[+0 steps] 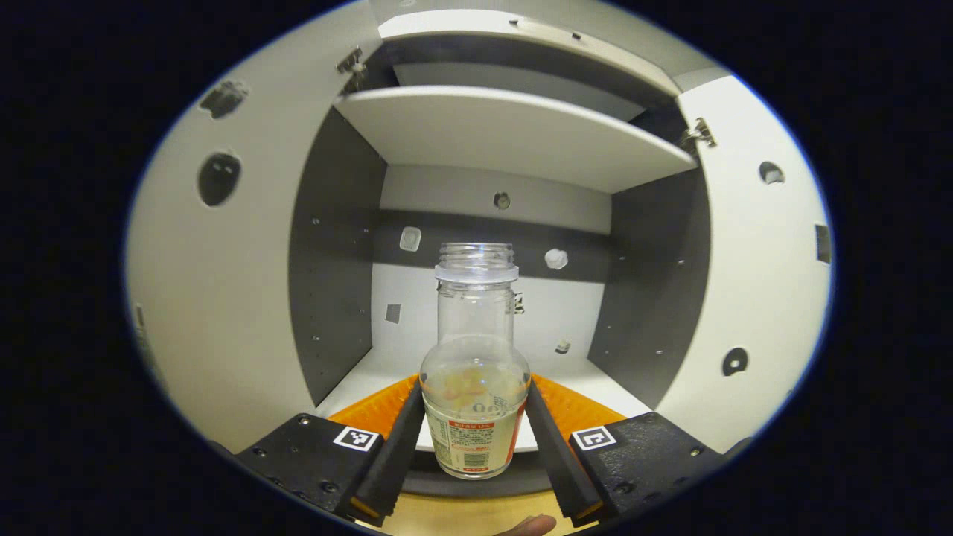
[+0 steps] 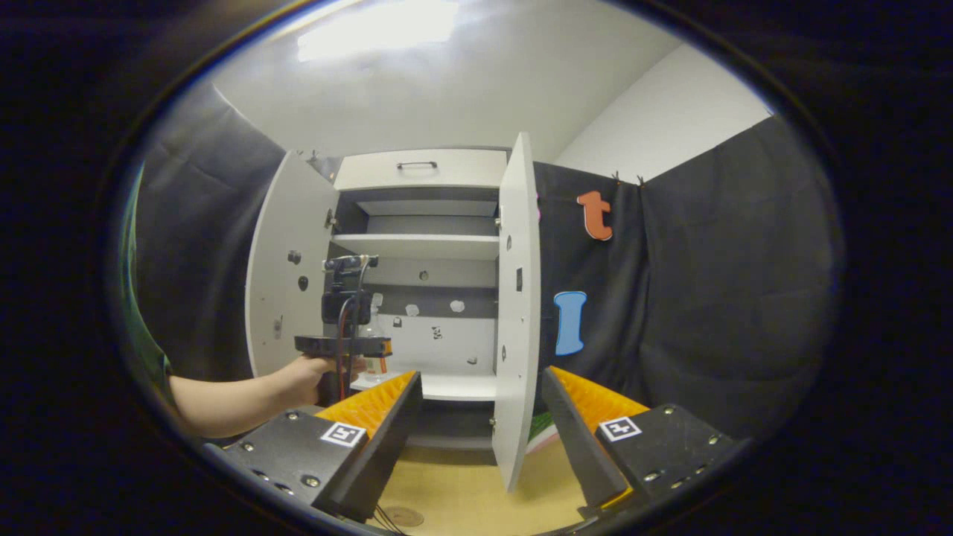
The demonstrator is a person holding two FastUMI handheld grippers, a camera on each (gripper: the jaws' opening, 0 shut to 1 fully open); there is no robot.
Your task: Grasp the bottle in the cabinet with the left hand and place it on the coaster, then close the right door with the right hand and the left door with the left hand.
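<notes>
Open cabinet; labelled, capless bottle between left gripper fingers.

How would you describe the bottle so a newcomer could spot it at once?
Start at the white cabinet with both doors swung open. At the front edge of its bottom shelf is the bottle, gripped between the fingers of the left gripper. It is clear, capless, with a threaded neck and a label low on its body, and is the only loose thing in the cabinet.
</notes>
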